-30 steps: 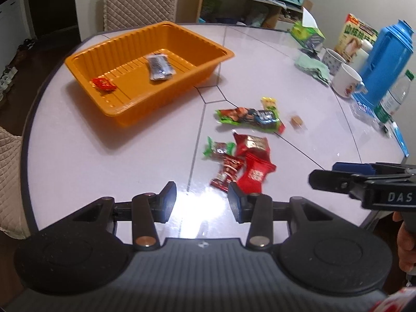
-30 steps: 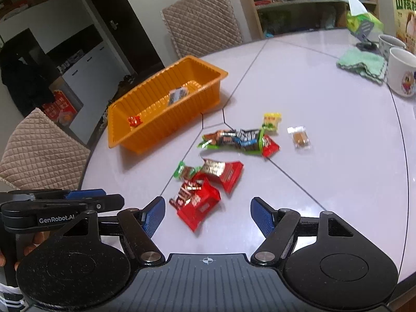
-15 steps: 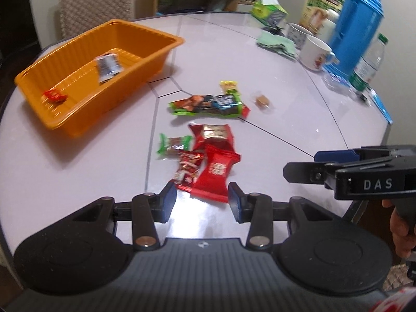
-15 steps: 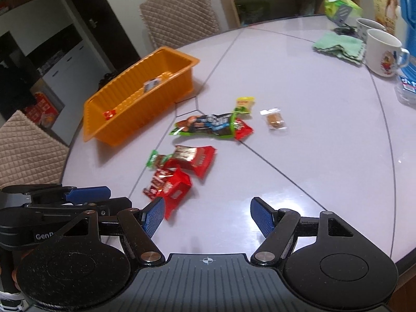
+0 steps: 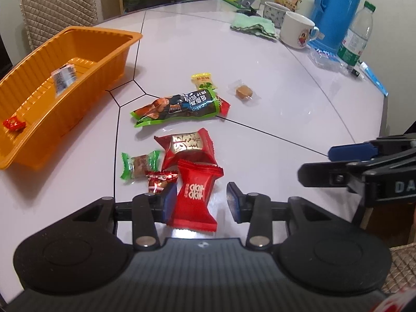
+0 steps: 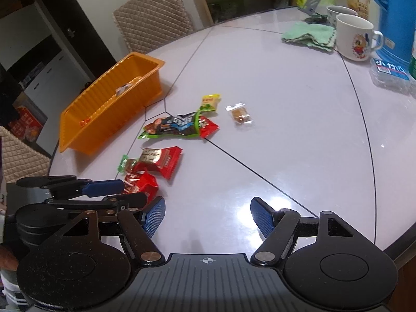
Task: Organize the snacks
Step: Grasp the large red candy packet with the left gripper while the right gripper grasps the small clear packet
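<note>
Snacks litter pale round table near orange tray.

Blue thermos, mug (cartoon print)

Snacks scattered beside orange tray.

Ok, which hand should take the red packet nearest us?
Left, probably. The left gripper already straddles the red packet, its jaws just closing in but not yet pressing it. The right gripper hangs open over bare table, off to the side.
</note>
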Tool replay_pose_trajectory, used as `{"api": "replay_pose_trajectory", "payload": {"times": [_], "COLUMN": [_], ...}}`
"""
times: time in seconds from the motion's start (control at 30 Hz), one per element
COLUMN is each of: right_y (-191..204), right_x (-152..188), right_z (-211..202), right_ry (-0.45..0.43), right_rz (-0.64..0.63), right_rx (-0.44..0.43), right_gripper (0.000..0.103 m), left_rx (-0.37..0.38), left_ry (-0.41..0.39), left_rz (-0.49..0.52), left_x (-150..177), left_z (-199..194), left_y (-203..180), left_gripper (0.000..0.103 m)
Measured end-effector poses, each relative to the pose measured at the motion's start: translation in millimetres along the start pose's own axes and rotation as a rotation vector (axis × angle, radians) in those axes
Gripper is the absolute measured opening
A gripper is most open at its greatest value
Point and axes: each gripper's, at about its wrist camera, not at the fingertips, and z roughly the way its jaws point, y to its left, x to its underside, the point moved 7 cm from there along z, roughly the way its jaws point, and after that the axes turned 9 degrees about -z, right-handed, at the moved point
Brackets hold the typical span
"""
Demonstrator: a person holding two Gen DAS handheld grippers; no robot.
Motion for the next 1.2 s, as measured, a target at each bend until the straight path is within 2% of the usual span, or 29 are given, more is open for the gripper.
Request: {"api": "replay_pose_trajectory", "payload": {"times": [0.23, 0.3, 0.5, 0.67, 0.87, 1.0, 1.2], "right_y": [-8, -10, -13, -17, -24, -30, -40], "right_x": [1, 1, -3, -14, -37, -55, -77], "right_z": [1, 2, 6, 11, 19, 33, 62], "right_ry": [0.0, -0.002, -0.019, -0.054, -0.113, -0.12, -0.113], "right_rz": [0.025, 0.027, 0.017, -0.04, -0.112, -0.151, -0.201], "right_rx": [0.012, 0.012, 0.007, 0.015, 0.019, 0.02, 0.035], "right_gripper": [0.073, 0.073, 0.073, 0.073, 0.072, 0.055, 0.044], "left_rx": [-0.017, -0.019, -0.005, 0.017, 0.038, 0.024, -0.016], "left_ry": [0.014, 0.016, 0.017, 0.003, -0.033, -0.072, -0.117], "left_rz": [0.046, 0.049, 0.048, 0.057, 0.004, -0.062, -0.141], "left_x": [-2, -2, -2, -3, -11, -27, -50], "left_z": [16, 18, 18, 7, -18, -32, -42], "left_y": [-3, -3, -2, -2, 8, 23, 47], "left_gripper": [0.031, 0.026, 0.021, 0.018, 0.017, 0.017, 0.017]}}
